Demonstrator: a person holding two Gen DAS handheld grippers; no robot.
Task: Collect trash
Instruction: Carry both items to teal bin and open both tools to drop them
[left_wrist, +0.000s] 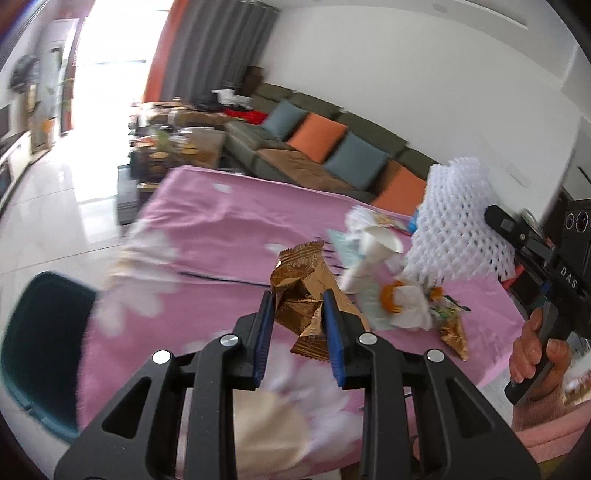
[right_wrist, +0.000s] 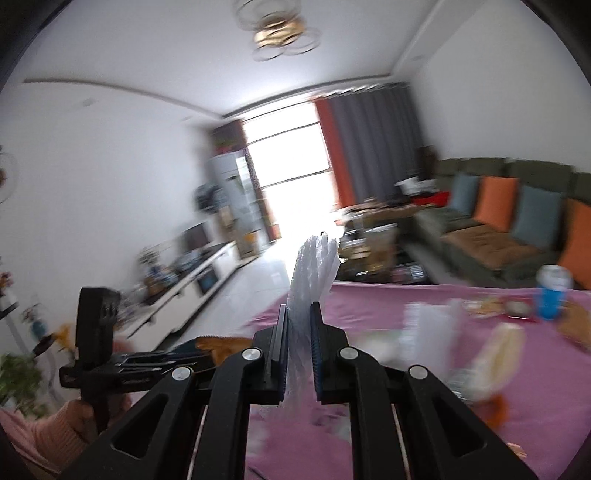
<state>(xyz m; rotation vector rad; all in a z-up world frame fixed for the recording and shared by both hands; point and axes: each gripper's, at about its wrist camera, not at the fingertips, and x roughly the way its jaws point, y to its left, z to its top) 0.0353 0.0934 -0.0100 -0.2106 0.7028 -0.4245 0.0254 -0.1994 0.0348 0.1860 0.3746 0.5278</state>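
Note:
My left gripper (left_wrist: 298, 295) is shut on a crumpled gold foil wrapper (left_wrist: 301, 284), held above the pink flowered tablecloth (left_wrist: 221, 229). My right gripper (right_wrist: 300, 308) is shut on a white foam fruit net (right_wrist: 314, 266), pinched flat between the blue pads. In the left wrist view the same foam net (left_wrist: 458, 221) hangs from the right gripper at the far right, above a pile of trash: white tissue (left_wrist: 373, 243), orange peel (left_wrist: 391, 299) and another gold wrapper (left_wrist: 454, 332). In the right wrist view the left gripper (right_wrist: 199, 354) shows at lower left, with a hand under it.
A dark teal chair (left_wrist: 40, 343) stands at the table's left edge. Behind the table are a cluttered coffee table (left_wrist: 173, 147) and a green sofa (left_wrist: 317, 155) with blue and orange cushions. A blue-and-white cup (right_wrist: 554, 295) stands on the table's right side. Tiled floor lies to the left.

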